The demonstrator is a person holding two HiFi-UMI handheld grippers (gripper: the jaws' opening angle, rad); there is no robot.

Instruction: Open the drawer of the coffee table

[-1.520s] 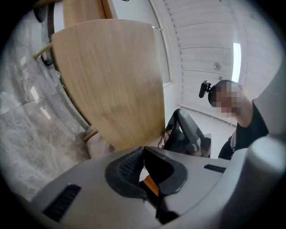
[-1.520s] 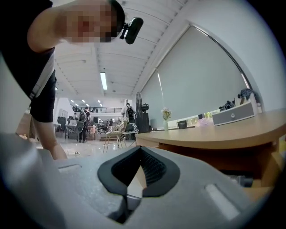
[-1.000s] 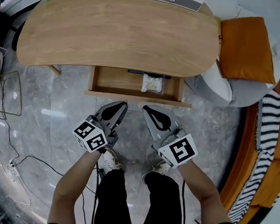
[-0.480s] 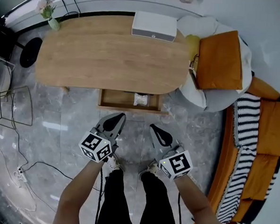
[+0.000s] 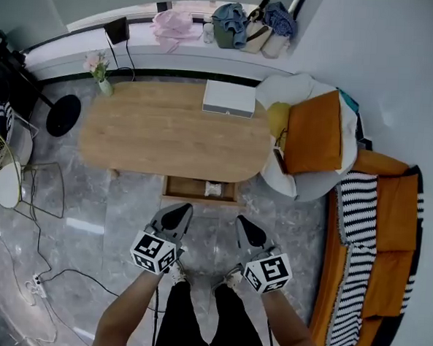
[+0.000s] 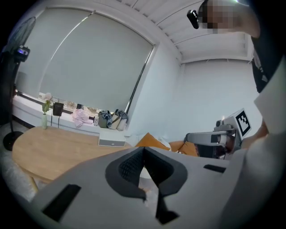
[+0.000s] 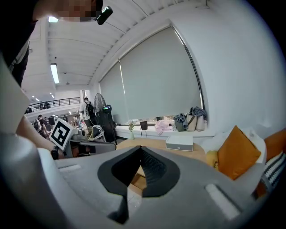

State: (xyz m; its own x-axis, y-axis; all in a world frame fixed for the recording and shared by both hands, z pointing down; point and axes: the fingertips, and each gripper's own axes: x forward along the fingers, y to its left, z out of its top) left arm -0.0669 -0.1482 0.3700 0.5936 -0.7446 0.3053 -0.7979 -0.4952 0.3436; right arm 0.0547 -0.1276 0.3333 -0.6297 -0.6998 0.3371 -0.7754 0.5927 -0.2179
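Room contents, viewed from overhead.

1. Table [image 5: 153, 139]: oval, light wood, on a grey marble floor [image 5: 119, 214], beyond the person's legs [image 5: 193, 313].
2. Drawer [image 5: 200, 200]: 1, wooden, under the table's near edge, right of centre. It stood pulled out toward the person, with its interior open to view. A small white item [image 5: 213, 190] lay inside, right of the middle; what it was could not be told.
3. Left gripper [image 5: 183, 210]: held above the floor on the near side of the drawer, apart from it and pointing toward it. Its jaws were clenched tip to tip and empty.
4. Right gripper [image 5: 241, 221]: beside the left one, also on the near side of the drawer and clear of it. Its jaws were closed together, grasping nothing.
5. Box [image 5: 229, 98]: white, flat, on the table's far edge, right of centre.
6. Vase [image 5: 105, 86]: with pale flowers, at the table's far left end.
7. Cushion [image 5: 315, 131]: orange, on a pale seat [image 5: 303, 187] just right of the table.
8. Sofa [image 5: 397, 216]: orange, at the far right, with a black-and-white striped throw [image 5: 355, 235] over it.
9. Sill [image 5: 172, 56]: beyond the table, carrying pink cloth [image 5: 172, 23] and bags [image 5: 248, 20].
10. Fan [image 5: 63, 115]: black, its round base on the floor left of the table.
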